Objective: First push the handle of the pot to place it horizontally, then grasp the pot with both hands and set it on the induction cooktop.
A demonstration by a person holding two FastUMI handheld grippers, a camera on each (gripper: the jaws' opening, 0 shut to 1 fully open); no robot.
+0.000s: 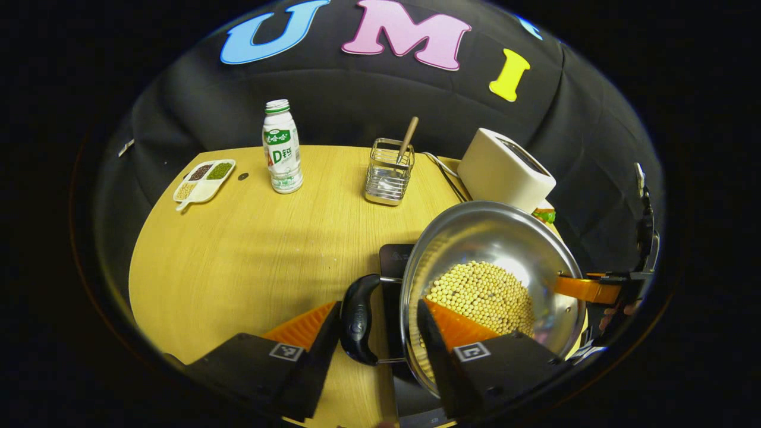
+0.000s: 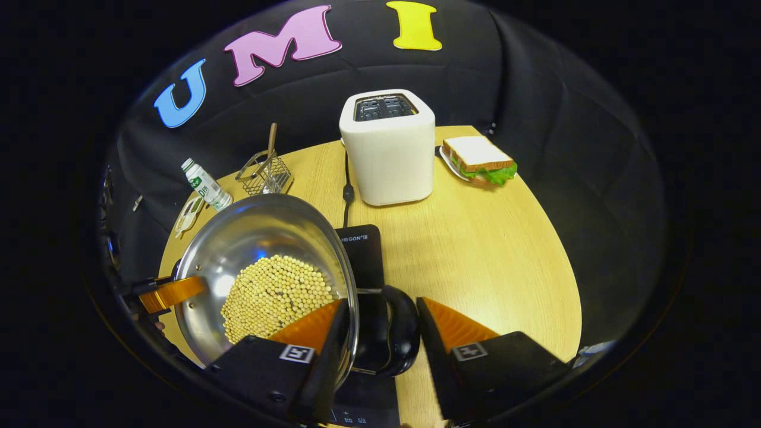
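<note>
A steel pot [image 1: 493, 238] holding yellow beans [image 1: 484, 294] hangs over the black induction cooktop [image 1: 393, 258]; I cannot tell whether it rests on it. My left gripper [image 1: 379, 304] is shut across the pot's black side handle [image 1: 358, 321] and rim, one finger outside the handle, the other inside the pot. On the opposite side my right gripper [image 2: 381, 302] clamps the other black handle [image 2: 395, 333] and rim of the pot [image 2: 255, 232] the same way, above the cooktop [image 2: 362, 249]. Each view shows the other gripper at the pot's far edge [image 1: 594, 289], [image 2: 172, 292].
A white toaster [image 2: 389, 148] stands behind the cooktop, its cord [image 2: 348, 190] trailing forward. A sandwich [image 2: 480, 159] lies to its right. A drink bottle [image 1: 281, 148], a wire basket with a wooden utensil [image 1: 389, 172] and a divided dish [image 1: 204, 180] sit along the table's far side.
</note>
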